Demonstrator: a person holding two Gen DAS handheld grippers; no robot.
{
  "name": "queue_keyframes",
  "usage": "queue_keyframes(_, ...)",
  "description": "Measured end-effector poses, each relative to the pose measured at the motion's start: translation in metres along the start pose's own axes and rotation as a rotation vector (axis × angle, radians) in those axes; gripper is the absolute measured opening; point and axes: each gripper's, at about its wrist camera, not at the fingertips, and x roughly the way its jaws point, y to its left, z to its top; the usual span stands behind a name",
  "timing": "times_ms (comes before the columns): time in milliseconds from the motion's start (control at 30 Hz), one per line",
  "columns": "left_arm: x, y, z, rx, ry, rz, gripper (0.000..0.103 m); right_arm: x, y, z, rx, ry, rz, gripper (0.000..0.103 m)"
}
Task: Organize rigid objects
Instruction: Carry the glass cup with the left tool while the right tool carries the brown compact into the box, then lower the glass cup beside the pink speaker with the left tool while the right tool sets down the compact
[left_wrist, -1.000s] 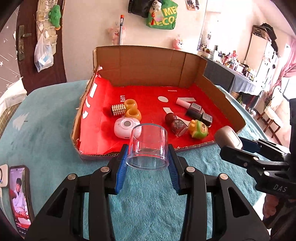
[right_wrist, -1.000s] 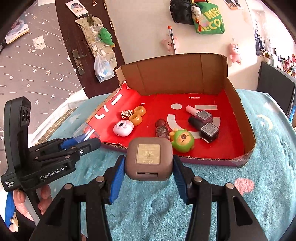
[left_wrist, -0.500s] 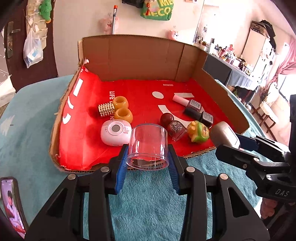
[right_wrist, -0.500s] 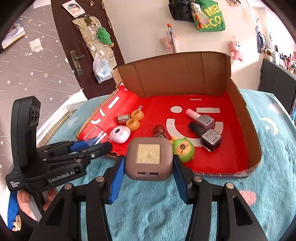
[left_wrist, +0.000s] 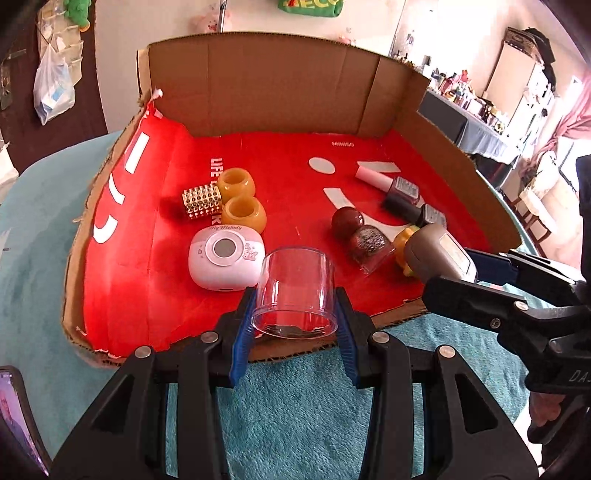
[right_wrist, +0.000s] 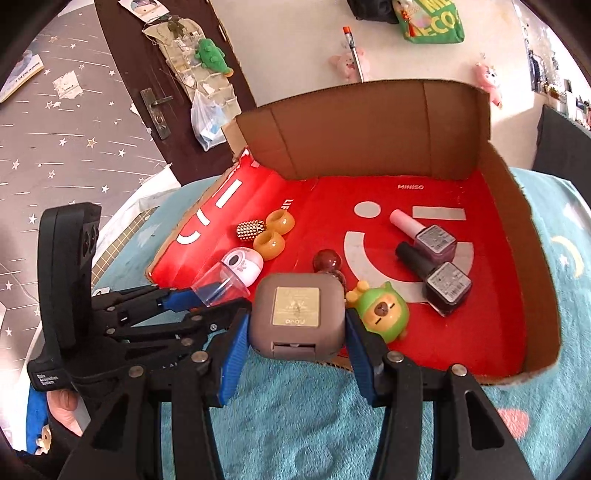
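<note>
The left gripper (left_wrist: 295, 317) is clenched on a clear plastic cup (left_wrist: 295, 291), its blue pads (left_wrist: 242, 343) pressing the cup's two sides; the cup lies tilted with its open mouth toward the camera, held over the near edge of the cardboard tray (left_wrist: 280, 77). The right gripper (right_wrist: 297, 350) is grasping a small grey rounded case (right_wrist: 297, 317) with a gold label on its face, also at the tray's near edge; in the left wrist view the same case (left_wrist: 436, 254) shows at the right, in front of a green and yellow toy figure (right_wrist: 384, 314)

The tray has a red lining with white marks and brown walls at the back and right, and it rests on a teal fuzzy cover (right_wrist: 295, 424) over the bench. Inside it, at the left, a white and pink oval gadget (left_wrist: 226, 256) lies just beyond the cup. Behind it two amber rings (left_wrist: 243, 212) sit side by side, touching a gold studded cylinder (left_wrist: 201, 201). Toward the middle a dark red round-capped bottle (left_wrist: 362, 236) lies on its side. At the right two nail polish bottles (right_wrist: 436, 258) lie near each other, one with a pink cap, one with a dark cap. A phone (left_wrist: 18, 413) lies at the left edge of the cover. A hand (right_wrist: 68, 406) grips the left gripper's handle
</note>
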Motion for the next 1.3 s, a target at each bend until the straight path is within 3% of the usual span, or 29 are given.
queue_keyframes(500,0.017,0.021,0.007,-0.035,0.04,0.002,0.038,0.038,-0.005,0.011,0.041,0.148,0.136,0.053)
queue_keyframes(700,0.022,0.026,0.009,-0.037,0.048,0.044,0.038,0.056,-0.012,0.013,0.085,0.202,0.172,0.053)
queue_keyframes(833,0.024,0.026,0.01,-0.03,0.043,0.069,0.038,0.058,-0.012,0.014,0.076,0.197,0.15,0.053)
queue_keyframes(1133,0.026,0.025,0.012,-0.033,0.033,0.074,0.038,0.053,0.005,0.021,-0.059,0.13,-0.062,0.053)
queue_keyframes(1300,0.024,0.028,0.01,-0.033,0.03,0.089,0.038,0.069,0.004,0.014,-0.036,0.191,0.002,0.053)
